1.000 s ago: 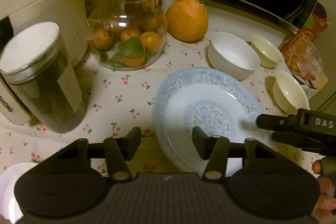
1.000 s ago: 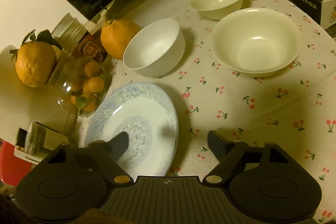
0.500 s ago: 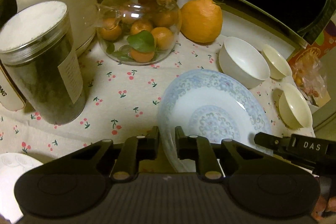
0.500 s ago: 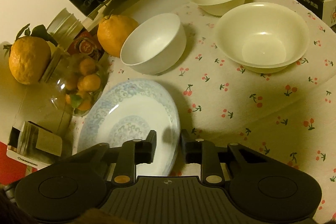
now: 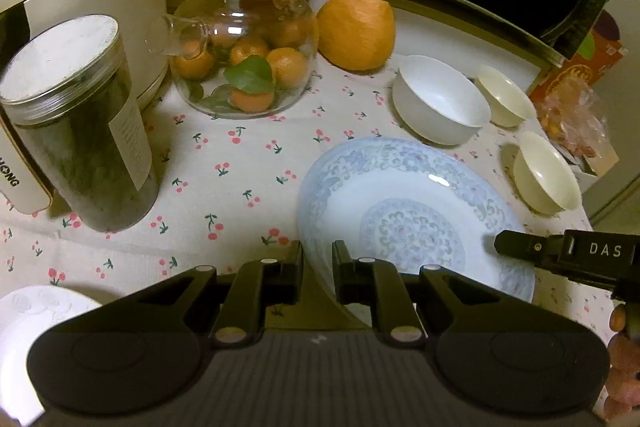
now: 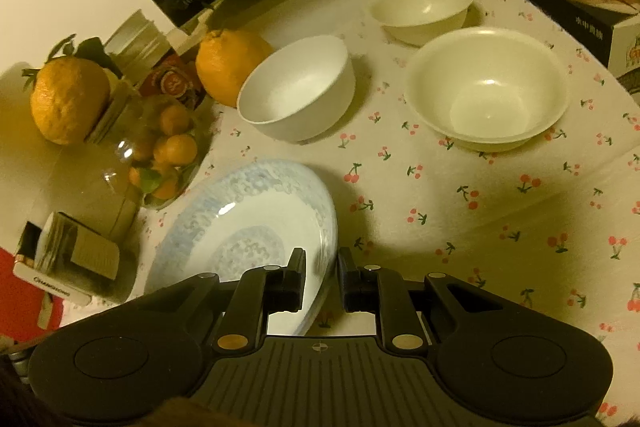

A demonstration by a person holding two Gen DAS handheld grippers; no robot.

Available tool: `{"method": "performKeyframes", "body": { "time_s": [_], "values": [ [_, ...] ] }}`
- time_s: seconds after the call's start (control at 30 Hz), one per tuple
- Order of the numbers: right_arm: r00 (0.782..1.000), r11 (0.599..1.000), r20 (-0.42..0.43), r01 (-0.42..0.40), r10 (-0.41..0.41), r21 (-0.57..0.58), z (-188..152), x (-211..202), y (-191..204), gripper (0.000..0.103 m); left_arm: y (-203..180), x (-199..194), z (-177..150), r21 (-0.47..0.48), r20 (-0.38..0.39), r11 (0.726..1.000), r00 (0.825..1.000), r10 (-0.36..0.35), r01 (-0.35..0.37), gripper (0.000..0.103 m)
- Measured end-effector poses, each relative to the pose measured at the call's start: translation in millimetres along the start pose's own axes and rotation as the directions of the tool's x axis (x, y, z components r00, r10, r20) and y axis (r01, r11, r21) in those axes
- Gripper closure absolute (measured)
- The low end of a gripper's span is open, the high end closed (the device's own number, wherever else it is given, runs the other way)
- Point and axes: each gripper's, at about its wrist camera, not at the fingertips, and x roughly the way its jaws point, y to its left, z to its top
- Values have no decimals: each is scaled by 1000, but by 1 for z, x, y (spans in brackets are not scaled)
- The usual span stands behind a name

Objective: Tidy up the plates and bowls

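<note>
Left wrist view shows the counter [image 5: 248,163], under a cherry-print cloth, carrying a blue-patterned plate [image 5: 404,195] nearest the camera. Beyond it stand a white bowl [image 5: 440,99] and two cream bowls [image 5: 506,99] [image 5: 546,171], all apart from one another. The left claw [image 5: 318,269] is clamped on the plate's near-left rim. The right claw [image 6: 321,277] pinches the rim at the plate's right side, with the edge passing between its pads.

The plate looks to be glazed ceramic: stiff, fairly heavy for its thin edge, slick and breakable. Holding it at two rim points probably suits it, since a single pinch on so smooth a lip could slip or let it tilt. Each bowl is likely lighter and best taken by its rim wall, one finger inside and one outside.
</note>
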Motion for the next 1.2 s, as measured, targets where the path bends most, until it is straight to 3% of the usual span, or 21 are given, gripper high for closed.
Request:
{"method": "performKeyframes", "body": {
  "time_s": [0.3,0.7,1.2],
  "values": [
    [999,997,-20,32,-34,-71,-9,-20,-4,86,-12,-12,-11,32,-5,999,999,-34,34,90],
    [995,996,-43,83,-85,-35,-14,-53,-39,86,-50,-17,-26,134,-15,985,995,-103,104,90],
    [988,992,-93,124,-122,17,-19,-47,-63,86,-69,2,-42,230,-85,970,994,-65,82,90]
  ]
}}
